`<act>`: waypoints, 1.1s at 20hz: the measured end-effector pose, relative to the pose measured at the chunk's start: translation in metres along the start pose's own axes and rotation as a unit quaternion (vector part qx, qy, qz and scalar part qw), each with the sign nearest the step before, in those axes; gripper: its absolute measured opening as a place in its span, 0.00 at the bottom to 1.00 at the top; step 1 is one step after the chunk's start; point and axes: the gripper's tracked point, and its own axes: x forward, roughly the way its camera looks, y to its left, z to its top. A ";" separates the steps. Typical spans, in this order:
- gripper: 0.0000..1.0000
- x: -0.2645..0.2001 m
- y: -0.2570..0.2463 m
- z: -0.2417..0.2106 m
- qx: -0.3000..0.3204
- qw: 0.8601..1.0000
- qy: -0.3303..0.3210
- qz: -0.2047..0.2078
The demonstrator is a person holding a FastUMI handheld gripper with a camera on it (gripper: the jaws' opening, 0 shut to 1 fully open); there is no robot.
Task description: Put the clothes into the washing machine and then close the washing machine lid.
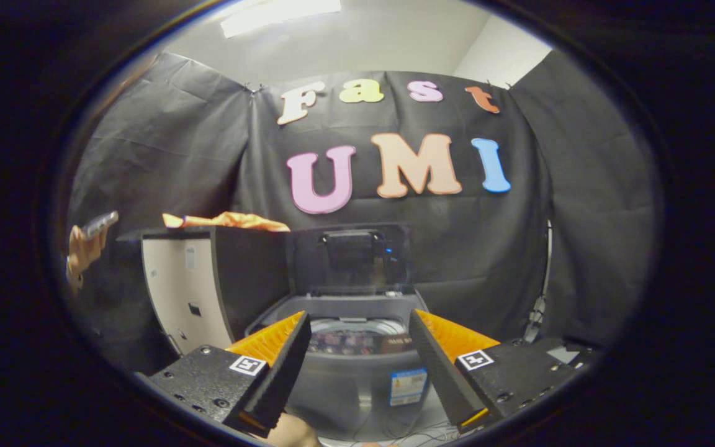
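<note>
1. Washing machine point(357, 372), grey, top-loading, standing just ahead of the fingers and seen between them; drum opening at the height of the fingertips.
2. Lid of the washing machine point(350, 257), dark and half transparent, raised upright behind the opening, so the machine open.
3. Cabinet point(208, 285), with a pale front and a dark side, standing close to the machine on its left, beyond the left finger.
4. Gripper point(357, 323) with the two fingers spread wide apart, holding nothing, pointing toward the machine; a square black-and-white marker on each finger base.
5. Clothes point(233, 220), an orange bundle, lying on top of the cabinet, well beyond the fingers and to the left of the raised lid, not touching the gripper.
6. Hand point(84, 248) of a person at the far left, holding a small phone-like object point(100, 223).
7. Blue and white sticker point(408, 385) on the front of the machine, between the fingers; writing too small to make out.
</note>
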 end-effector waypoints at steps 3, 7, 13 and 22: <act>0.96 0.044 0.042 0.049 -0.012 0.999 -0.016 0.035; 0.96 0.105 0.119 0.096 -0.017 0.995 -0.027 0.096; 0.97 0.179 0.235 0.136 0.006 0.983 -0.009 0.181; 0.98 0.279 0.349 0.101 -0.034 0.968 0.140 0.207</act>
